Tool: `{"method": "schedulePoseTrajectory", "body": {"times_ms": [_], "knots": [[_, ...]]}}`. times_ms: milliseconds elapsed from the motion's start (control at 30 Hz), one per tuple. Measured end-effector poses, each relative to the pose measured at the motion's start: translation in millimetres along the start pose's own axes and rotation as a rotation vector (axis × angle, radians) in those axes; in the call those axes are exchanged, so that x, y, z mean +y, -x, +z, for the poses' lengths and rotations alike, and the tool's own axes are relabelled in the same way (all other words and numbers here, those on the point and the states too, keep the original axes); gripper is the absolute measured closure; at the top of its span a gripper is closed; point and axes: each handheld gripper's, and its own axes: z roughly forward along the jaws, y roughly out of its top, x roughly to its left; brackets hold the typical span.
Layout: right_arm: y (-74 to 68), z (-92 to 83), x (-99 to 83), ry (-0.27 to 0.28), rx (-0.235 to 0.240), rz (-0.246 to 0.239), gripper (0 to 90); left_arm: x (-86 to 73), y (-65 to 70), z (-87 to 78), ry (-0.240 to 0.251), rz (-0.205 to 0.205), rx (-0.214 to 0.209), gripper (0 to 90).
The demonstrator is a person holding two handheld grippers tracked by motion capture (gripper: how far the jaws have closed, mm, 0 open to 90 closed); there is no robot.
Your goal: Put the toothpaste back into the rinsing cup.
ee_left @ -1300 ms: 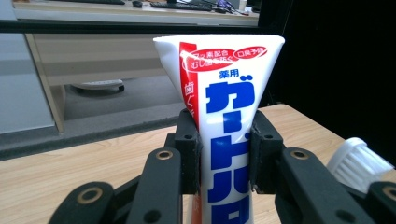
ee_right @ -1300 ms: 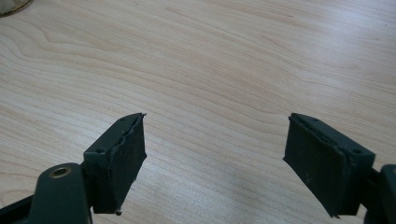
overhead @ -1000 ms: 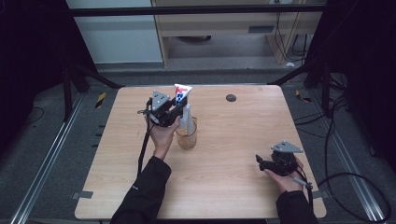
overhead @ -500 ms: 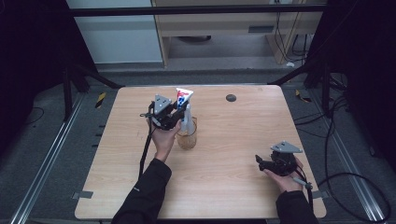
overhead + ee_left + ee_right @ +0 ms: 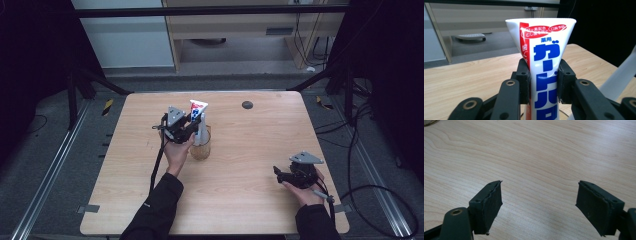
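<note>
A white toothpaste tube (image 5: 198, 111) with blue and red print stands upright, crimped end up, and my left gripper (image 5: 193, 126) is shut on its middle. In the left gripper view the two pads (image 5: 524, 77) press on either side of the tube (image 5: 544, 57). The tube's lower end hangs over a clear amber cup (image 5: 201, 149) at the table's middle. A white stick-like object (image 5: 202, 131) leans in that cup and shows pale at the right of the left gripper view (image 5: 619, 77). My right gripper (image 5: 276, 172) rests low at the table's right front, open, with bare wood between its jaws (image 5: 539, 202).
The wooden table (image 5: 250, 200) has a small dark round object (image 5: 247, 105) near its far edge. Black frame posts stand at the table's far corners, and cables lie on the floor to the right. A low shelf unit stands behind the table.
My left gripper has sunk a little with the toothpaste tube, bringing it lower over the cup. The right gripper has stayed in place.
</note>
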Motion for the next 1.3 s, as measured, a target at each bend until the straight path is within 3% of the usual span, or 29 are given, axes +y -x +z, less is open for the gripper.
{"method": "schedulePoseTrajectory", "body": {"times_ms": [400,1233,1300], "knots": [[-0.6,0.0,0.1,-0.002,0.001,-0.001,20.4,-10.4,-0.5,1.4,-0.073,0.020,-0.002,67.1],[-2.6,-0.6,1.0,-0.001,0.002,-0.005,20.2,-23.6,-2.7,-9.0,-0.241,0.139,0.020,59.5],[-3.0,-0.3,1.0,-0.001,0.002,-0.005,20.1,-25.0,-3.0,-10.6,-0.235,0.144,0.012,58.2]]}}
